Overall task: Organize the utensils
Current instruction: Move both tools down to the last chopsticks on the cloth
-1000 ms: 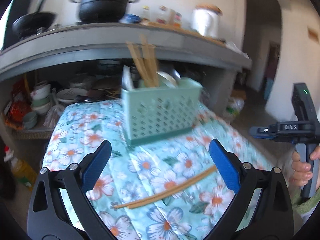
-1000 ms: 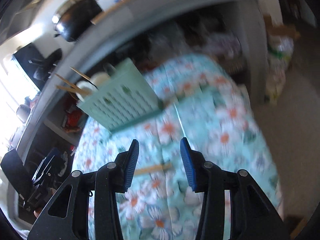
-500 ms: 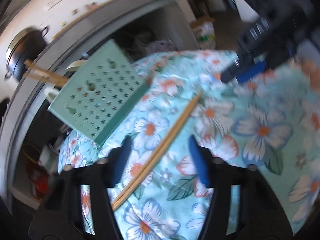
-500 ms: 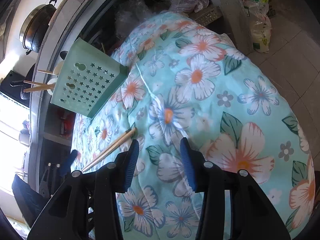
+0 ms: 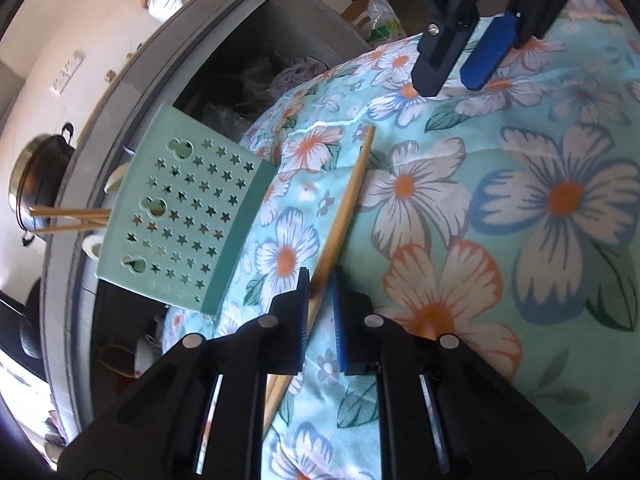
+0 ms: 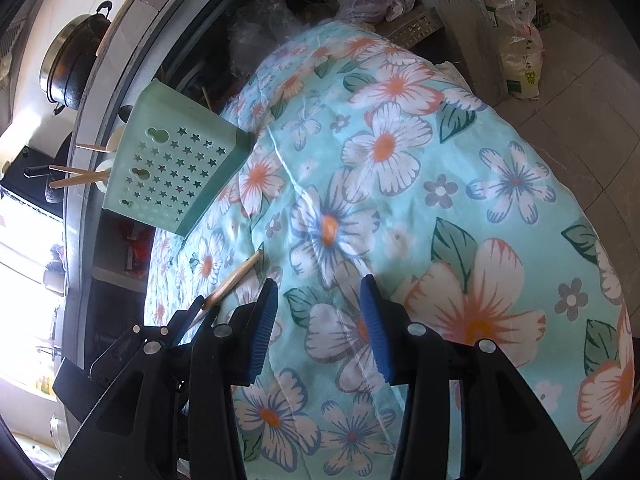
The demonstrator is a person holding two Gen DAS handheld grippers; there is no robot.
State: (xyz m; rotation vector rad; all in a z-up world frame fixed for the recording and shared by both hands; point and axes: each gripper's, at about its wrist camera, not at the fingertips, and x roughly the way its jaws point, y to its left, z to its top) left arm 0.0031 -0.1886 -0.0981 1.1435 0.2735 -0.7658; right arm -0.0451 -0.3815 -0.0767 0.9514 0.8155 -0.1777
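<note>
One basket [image 5: 188, 208]; one black pot [image 6: 74, 68]; two grippers.

Your left gripper [image 5: 320, 280] hides the chopsticks' [image 5: 352, 196] near end; the basket [image 5: 188, 216] wall conceals its chopsticks' lower parts and utensils.

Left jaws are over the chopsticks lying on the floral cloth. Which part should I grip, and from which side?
Grip the chopsticks on the near stretch of shaft where the left gripper already straddles them, jaws just closing. Come from above, jaws crosswise to their length: they lie flat on the floral cloth, thin and side by side. The far tips stay free to drop into the green basket.
</note>
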